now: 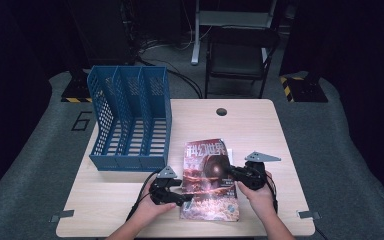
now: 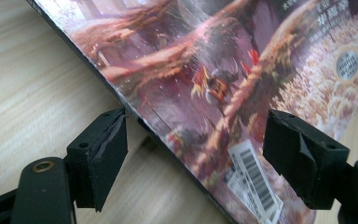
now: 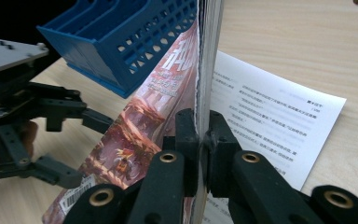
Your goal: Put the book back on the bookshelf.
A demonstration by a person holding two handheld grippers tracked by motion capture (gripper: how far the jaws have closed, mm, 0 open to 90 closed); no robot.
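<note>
The magazine [image 1: 209,180] sits in the lower middle of the high view on the counter [image 1: 260,125], its long axis running from the bottom edge up toward the top, title end farthest from the person; no slot of the blue file rack [image 1: 130,117] at upper left holds it, so the filing looks barely begun. The right gripper [image 3: 199,140] has its jaws clamped tight on the magazine's edge, lifting it off a printed sheet [image 3: 279,126]. The left gripper [image 2: 196,144] has its jaws spread wide, straddling the opposite edge without pressing.
</note>
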